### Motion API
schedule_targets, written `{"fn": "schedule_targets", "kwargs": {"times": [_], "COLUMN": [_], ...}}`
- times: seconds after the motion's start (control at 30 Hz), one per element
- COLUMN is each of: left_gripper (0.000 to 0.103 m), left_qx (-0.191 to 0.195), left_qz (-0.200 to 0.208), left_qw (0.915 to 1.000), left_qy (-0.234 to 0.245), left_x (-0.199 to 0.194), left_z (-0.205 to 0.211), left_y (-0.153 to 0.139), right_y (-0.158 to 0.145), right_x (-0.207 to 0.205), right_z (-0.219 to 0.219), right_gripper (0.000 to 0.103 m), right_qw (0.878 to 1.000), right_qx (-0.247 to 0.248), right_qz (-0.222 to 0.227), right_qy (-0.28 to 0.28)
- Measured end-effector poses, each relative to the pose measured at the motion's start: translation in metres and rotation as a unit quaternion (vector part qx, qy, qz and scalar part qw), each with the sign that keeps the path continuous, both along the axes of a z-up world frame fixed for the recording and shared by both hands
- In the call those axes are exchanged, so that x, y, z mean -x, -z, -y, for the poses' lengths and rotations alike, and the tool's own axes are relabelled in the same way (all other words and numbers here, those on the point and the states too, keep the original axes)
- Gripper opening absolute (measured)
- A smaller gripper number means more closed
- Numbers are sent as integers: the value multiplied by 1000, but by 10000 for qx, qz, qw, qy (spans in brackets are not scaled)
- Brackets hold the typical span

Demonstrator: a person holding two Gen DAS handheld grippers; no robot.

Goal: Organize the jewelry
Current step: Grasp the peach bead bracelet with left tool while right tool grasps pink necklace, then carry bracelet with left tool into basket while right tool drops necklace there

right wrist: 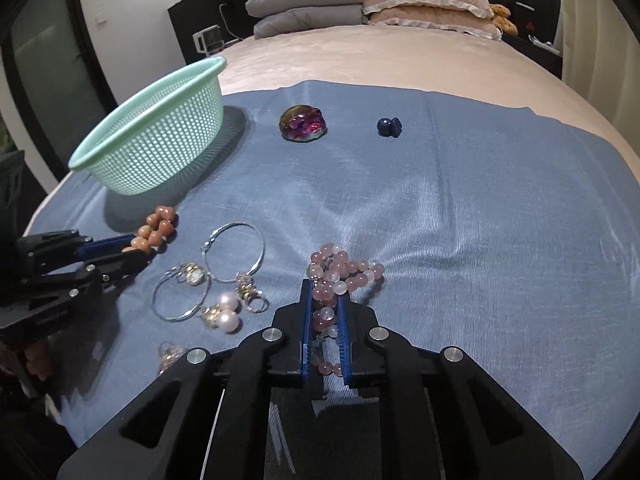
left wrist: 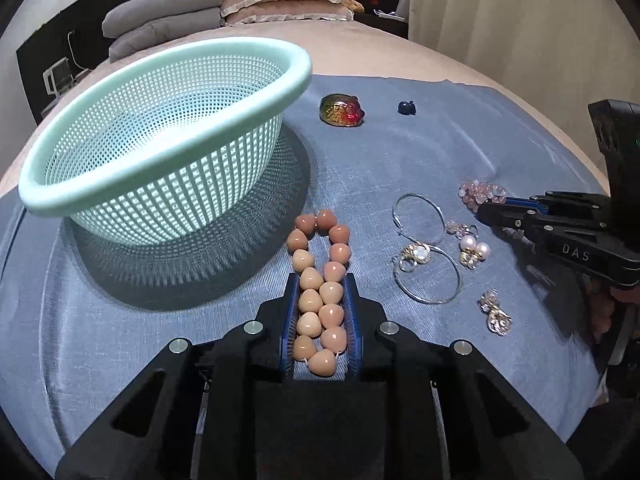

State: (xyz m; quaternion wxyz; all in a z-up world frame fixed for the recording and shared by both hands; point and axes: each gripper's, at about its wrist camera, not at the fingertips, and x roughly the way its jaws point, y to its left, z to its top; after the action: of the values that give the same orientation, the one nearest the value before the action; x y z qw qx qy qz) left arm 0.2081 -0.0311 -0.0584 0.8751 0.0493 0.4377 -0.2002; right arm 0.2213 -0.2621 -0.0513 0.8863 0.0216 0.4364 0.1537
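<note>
A bracelet of peach heart-shaped beads (left wrist: 320,220) lies on the blue cloth (left wrist: 400,152). My left gripper (left wrist: 322,280) is shut on its near half, with the blue pads pressing both bead rows. A mint green mesh basket (left wrist: 120,184) stands just left of it, with nothing inside. In the right wrist view my right gripper (right wrist: 325,290) is shut on a pink round-bead bracelet (right wrist: 344,266), whose far end bunches on the cloth. Each gripper shows in the other's view: the right gripper (left wrist: 480,210) at the pink bracelet (left wrist: 482,191), the left gripper (right wrist: 138,248) at the peach bracelet (right wrist: 160,220).
Between the grippers lie two silver hoop earrings (left wrist: 420,220), pearl earrings (left wrist: 474,248) and a gold earring (left wrist: 496,312). Further back sit an iridescent glass piece (left wrist: 342,110) and a dark blue bead (left wrist: 407,108). The cloth covers a bed with pillows (right wrist: 428,4) behind.
</note>
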Motion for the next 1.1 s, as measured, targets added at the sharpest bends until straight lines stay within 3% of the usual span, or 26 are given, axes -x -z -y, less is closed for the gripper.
{"fn": "schedule_targets", "kwargs": {"times": [0.1, 0.27, 0.37, 0.4, 0.43, 0.77, 0.97, 1.1], "left_gripper": [22, 22, 22, 16, 0, 0, 0, 16], "left_qx": [340, 374, 422, 459, 506, 548, 403, 424], "left_qz": [-314, -203, -30, 83, 178, 1089, 986, 542], "left_qw": [9989, 9990, 9990, 9988, 9985, 9925, 9936, 9958], "left_qy": [-4, 113, 144, 113, 125, 83, 381, 609], "left_x": [5, 30, 45, 49, 53, 52, 52, 45], "left_z": [-10, -14, -22, -26, -29, -59, -61, -62], "left_y": [-7, -29, -49, -59, -69, -160, -142, -100], "right_y": [-13, -44, -67, -76, -85, -194, -231, -239], "right_x": [16, 36, 45, 47, 49, 52, 48, 45], "right_z": [-2, -9, -16, -19, -22, -55, -75, -83], "right_gripper": [5, 5, 5, 5, 5, 6, 6, 5], "right_qw": [9998, 9991, 9982, 9977, 9971, 9833, 9751, 9727], "right_qx": [-205, -167, -167, -154, -110, -10, 33, 79], "right_qz": [65, 351, 522, 586, 672, 1673, 2042, 2117], "right_qy": [-47, -146, -240, -290, -329, -710, -868, -944]}}
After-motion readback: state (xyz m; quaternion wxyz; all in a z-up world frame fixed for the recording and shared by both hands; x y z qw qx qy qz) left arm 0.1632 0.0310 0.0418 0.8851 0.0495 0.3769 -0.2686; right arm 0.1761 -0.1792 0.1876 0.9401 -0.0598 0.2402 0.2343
